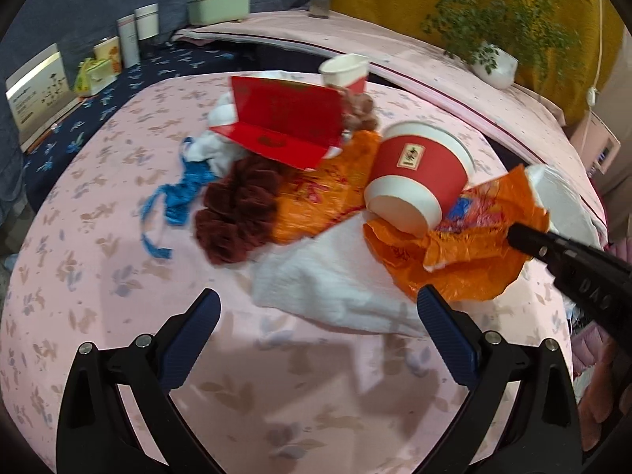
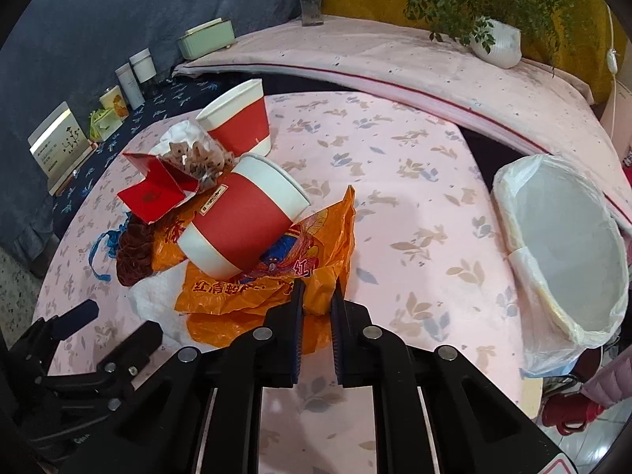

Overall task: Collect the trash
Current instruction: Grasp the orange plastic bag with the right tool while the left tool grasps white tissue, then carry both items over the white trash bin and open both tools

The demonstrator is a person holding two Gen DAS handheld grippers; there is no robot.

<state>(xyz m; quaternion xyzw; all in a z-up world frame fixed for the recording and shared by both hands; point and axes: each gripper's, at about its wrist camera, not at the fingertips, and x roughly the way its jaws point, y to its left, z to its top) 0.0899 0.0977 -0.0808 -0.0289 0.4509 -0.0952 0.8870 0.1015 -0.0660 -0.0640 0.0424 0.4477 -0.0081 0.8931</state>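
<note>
A heap of trash lies on the pink flowered table [image 2: 414, 213]. A red and white paper cup [image 1: 418, 175] [image 2: 245, 221] lies tipped on an orange plastic bag [image 1: 466, 252] [image 2: 276, 288]. A second cup [image 2: 241, 118] stands behind it. A red card box [image 1: 284, 118] [image 2: 154, 193], a brown scrunchie [image 1: 237, 213], a blue ribbon [image 1: 177, 197] and a white tissue [image 1: 335, 288] lie beside them. My right gripper [image 2: 318, 288] is shut on the bag's near edge. My left gripper [image 1: 318, 304] is open and empty, just in front of the tissue.
A bin lined with a white bag [image 2: 568, 245] stands at the table's right edge. Boxes and jars [image 1: 130, 39] line a dark blue shelf at the back left. A potted plant [image 2: 497, 39] and a vase [image 2: 312, 4] stand on the pink ledge behind.
</note>
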